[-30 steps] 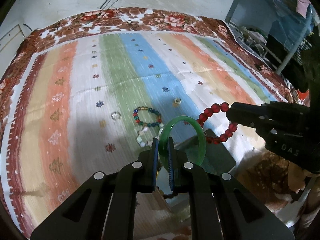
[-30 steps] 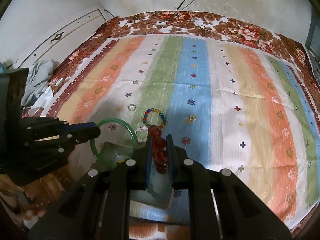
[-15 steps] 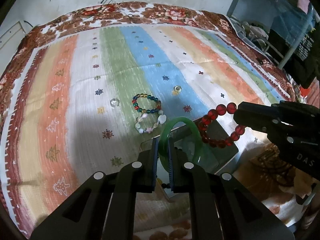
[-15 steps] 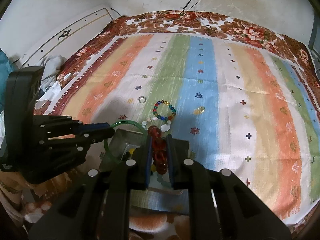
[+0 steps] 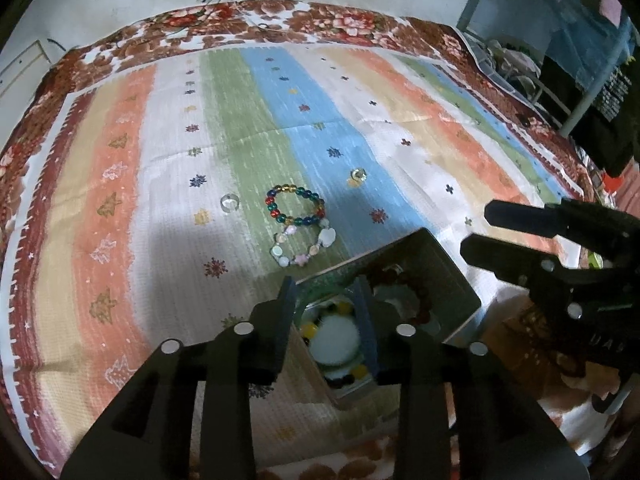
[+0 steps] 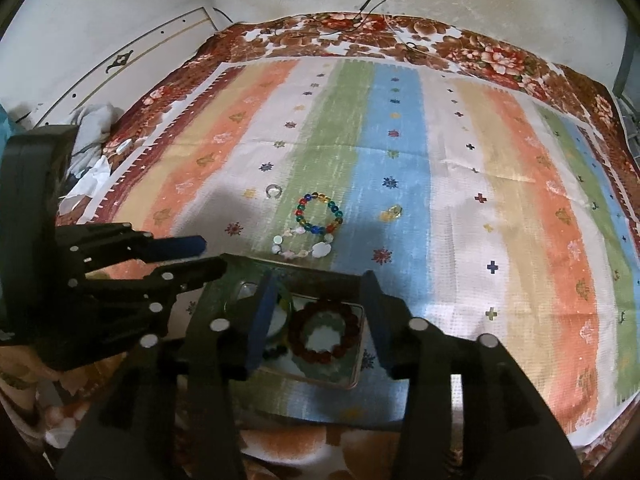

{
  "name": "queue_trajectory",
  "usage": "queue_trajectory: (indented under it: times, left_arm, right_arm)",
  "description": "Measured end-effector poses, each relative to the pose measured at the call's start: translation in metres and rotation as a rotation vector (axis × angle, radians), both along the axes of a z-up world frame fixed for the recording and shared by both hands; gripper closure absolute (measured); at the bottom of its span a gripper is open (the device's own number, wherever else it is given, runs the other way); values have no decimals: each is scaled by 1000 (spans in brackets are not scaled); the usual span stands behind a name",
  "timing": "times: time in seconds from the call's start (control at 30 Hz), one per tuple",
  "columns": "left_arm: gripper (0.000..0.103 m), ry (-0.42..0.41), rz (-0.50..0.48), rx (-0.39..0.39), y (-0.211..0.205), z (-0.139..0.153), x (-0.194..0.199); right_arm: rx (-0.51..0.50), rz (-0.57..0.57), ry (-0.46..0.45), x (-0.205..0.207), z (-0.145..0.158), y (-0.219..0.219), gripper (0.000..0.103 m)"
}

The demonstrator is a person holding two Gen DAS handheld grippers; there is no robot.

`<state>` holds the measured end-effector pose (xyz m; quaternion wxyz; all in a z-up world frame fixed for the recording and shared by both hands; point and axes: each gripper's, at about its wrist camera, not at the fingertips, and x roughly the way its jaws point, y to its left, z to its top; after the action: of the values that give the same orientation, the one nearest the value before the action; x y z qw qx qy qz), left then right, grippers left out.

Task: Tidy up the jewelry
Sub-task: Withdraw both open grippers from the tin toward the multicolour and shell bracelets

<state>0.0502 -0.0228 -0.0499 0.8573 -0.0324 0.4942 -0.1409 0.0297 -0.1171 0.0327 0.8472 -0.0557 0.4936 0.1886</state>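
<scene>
Both tongs poised over a small metal box [image 6: 224, 292] on a striped bedspread [image 6: 500, 208]. Left tongs [image 5: 326, 300] parted, jaws just opened, nothing pinched between them; directly beneath, inside the box, pale and yellow beads, blurred. Right tongs [image 6: 320, 312] also parted, jaws just opened, gripping nothing. Dark red bead bracelet [image 6: 324, 334] lying flat in the box, between the right tongs' fingers but untouched by either. Green bangle [image 6: 282, 306] barely visible in the box just inside the blue left finger, mostly hidden. In the left wrist view, right tongs [image 5: 476, 228] at 3 o'clock of the box [image 5: 452, 280], tips spread above its far corner.

Out on the bedspread, at 12 o'clock of the box: a multicoloured bead bracelet [image 6: 318, 212] and, touching its near edge, a pale shell bracelet [image 6: 302, 246]. Small clear ring [image 6: 273, 190] at 10 o'clock of the coloured bracelet, well apart. Small yellowish ring [image 6: 392, 212] at 3 o'clock of it, on the blue stripe. Crumpled white cloth [image 6: 90, 128] off the bed's left edge.
</scene>
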Motion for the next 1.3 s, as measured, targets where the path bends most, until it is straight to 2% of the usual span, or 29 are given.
queue_trajectory:
  times: [0.2,0.4,0.57,0.7,1.3]
  left_arm:
    - [63,19,47,29,13,-5,20]
    - [55,23,61,44,18,-5,35]
    - [54,40,82,72,23,-12,50]
    - [54,51,100,76,29,-14,61]
    - [53,129,125,94,39,-36,102]
  right_arm:
    - [-32,-26,-3,12,-4,-1,40]
    - [-57,-52,-22,25,-4,1,34]
    - [-102,-96,-13,45,-14,-4,33]
    - [-71,-122,15,60,-19,-9,33]
    - [-72,-180,117,105,-49,-16,33]
